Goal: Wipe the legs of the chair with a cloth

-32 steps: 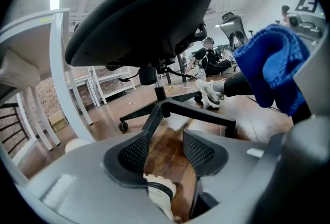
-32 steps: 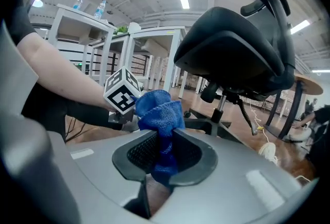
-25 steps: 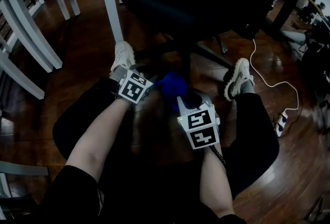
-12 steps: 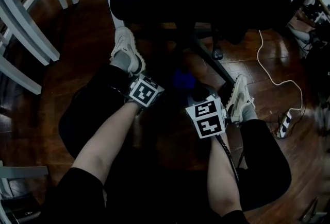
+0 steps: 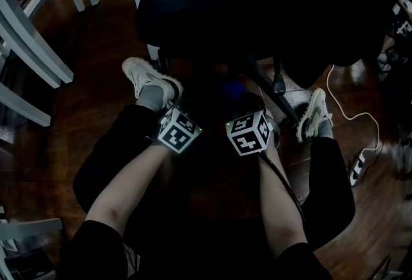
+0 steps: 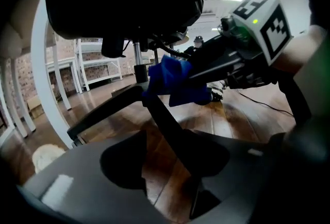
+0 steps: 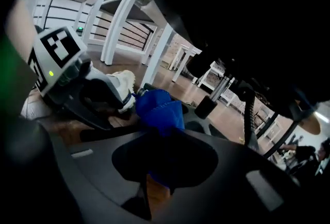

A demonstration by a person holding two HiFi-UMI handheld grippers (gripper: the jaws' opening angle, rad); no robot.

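Note:
The black office chair's seat (image 5: 257,2) fills the top of the head view. My right gripper (image 7: 160,166) is shut on a bunched blue cloth (image 7: 159,108), also visible (image 5: 232,89) under the seat. The cloth (image 6: 172,81) rests against the top of a black chair leg (image 6: 170,125), close to the centre column (image 6: 138,61). That same leg runs down between the jaws of my left gripper (image 6: 167,166). The left jaws stand open, with floor showing between the leg and one finger. A second leg (image 6: 103,112) stretches away to the left.
The person's white shoes (image 5: 148,76) (image 5: 315,114) sit on either side of the chair base on the wood floor. White table legs (image 5: 38,53) stand at the left. A white cable (image 5: 347,111) leads to a power strip (image 5: 357,166) at the right.
My right gripper has carried the blue cloth farther in under the seat, toward the chair's base. My left gripper has sunk a little beside it.

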